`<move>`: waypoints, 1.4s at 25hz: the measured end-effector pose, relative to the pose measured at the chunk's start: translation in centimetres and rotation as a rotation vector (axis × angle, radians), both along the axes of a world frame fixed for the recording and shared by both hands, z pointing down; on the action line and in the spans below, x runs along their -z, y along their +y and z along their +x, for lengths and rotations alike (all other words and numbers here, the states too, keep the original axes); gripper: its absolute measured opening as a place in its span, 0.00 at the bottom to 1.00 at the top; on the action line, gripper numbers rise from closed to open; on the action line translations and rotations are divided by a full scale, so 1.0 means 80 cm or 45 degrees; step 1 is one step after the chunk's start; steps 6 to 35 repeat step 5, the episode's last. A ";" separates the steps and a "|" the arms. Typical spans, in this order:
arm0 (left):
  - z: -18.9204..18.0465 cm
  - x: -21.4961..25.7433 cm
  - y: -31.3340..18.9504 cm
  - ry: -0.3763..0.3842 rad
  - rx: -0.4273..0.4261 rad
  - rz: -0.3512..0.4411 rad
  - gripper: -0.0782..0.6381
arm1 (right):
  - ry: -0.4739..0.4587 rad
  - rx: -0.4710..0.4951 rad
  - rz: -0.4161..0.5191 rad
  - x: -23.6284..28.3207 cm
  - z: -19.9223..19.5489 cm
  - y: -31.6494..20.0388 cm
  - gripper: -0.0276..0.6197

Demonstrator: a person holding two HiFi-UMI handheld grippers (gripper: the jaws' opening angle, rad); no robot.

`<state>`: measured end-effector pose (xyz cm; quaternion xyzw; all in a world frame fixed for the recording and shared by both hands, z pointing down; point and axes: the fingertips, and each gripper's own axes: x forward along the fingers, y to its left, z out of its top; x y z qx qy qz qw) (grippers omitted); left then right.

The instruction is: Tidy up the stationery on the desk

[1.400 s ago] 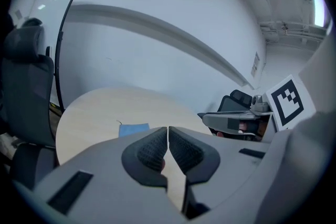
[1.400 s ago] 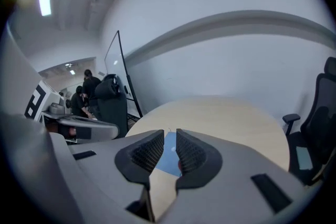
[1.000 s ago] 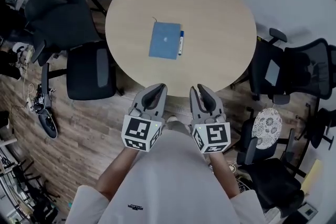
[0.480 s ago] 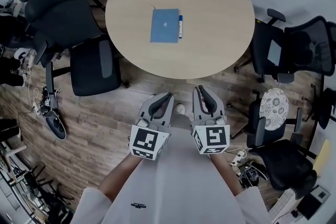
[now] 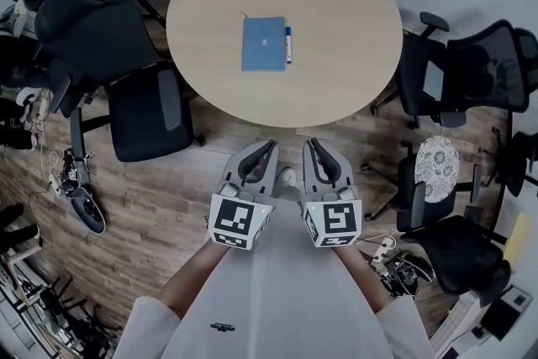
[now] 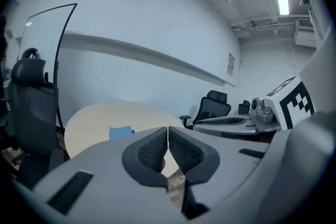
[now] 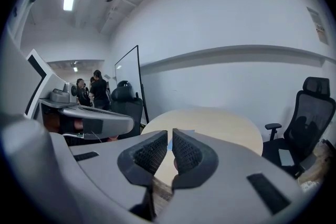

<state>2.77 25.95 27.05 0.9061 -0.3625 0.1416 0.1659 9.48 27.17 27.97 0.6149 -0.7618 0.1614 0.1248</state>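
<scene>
two things made up the stationery, and both lay on the round pale worktop, which filled the upper middle of the head view above a brown plank floor. black office chairs ringed it: one with a broad seat at the worktop's 8 o'clock, a bulkier one at 9 o'clock, and a mesh-backed one at 3 o'clock. a further chair at 5 o'clock carried a round white patterned piece.

the person's white-shirted torso stood at 6 o'clock, well back from the worktop's edge, with both tools held side by side in front of it over the floor.

the left gripper pointed toward 12 o'clock, its marker cube nearest the body. its own view showed the left gripper with the ribbed jaws pressed together at the tips and nothing caught between them. the right gripper sat just beside it at 3 o'clock, apart from it. in its own view the right gripper had its jaws drawn in to a mere sliver of a gap, holding nothing.

a blue notebook lay flat a little toward 8 o'clock of the worktop's centre, well apart from both tools; it also showed beyond the left jaws. a slim marker pen with a blue end lay along the notebook's 3 o'clock edge, just beside it; whether they touched could not be told.
</scene>
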 end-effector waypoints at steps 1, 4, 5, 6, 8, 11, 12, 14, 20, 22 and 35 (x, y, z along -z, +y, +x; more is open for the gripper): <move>-0.004 -0.001 -0.003 0.007 0.001 -0.003 0.14 | 0.005 -0.003 -0.002 -0.001 -0.003 -0.002 0.13; -0.013 -0.010 0.000 0.016 -0.013 -0.035 0.14 | 0.009 -0.026 -0.032 -0.006 -0.007 0.002 0.13; -0.016 -0.013 0.002 0.018 -0.020 -0.049 0.14 | 0.009 -0.036 -0.045 -0.009 -0.007 0.005 0.13; -0.016 -0.013 0.002 0.018 -0.020 -0.049 0.14 | 0.009 -0.036 -0.045 -0.009 -0.007 0.005 0.13; -0.016 -0.013 0.002 0.018 -0.020 -0.049 0.14 | 0.009 -0.036 -0.045 -0.009 -0.007 0.005 0.13; -0.016 -0.013 0.002 0.018 -0.020 -0.049 0.14 | 0.009 -0.036 -0.045 -0.009 -0.007 0.005 0.13; -0.016 -0.013 0.002 0.018 -0.020 -0.049 0.14 | 0.009 -0.036 -0.045 -0.009 -0.007 0.005 0.13; -0.016 -0.013 0.002 0.018 -0.020 -0.049 0.14 | 0.009 -0.036 -0.045 -0.009 -0.007 0.005 0.13; -0.016 -0.013 0.002 0.018 -0.020 -0.049 0.14 | 0.009 -0.036 -0.045 -0.009 -0.007 0.005 0.13; -0.016 -0.013 0.002 0.018 -0.020 -0.049 0.14 | 0.009 -0.036 -0.045 -0.009 -0.007 0.005 0.13; -0.016 -0.013 0.002 0.018 -0.020 -0.049 0.14 | 0.009 -0.036 -0.045 -0.009 -0.007 0.005 0.13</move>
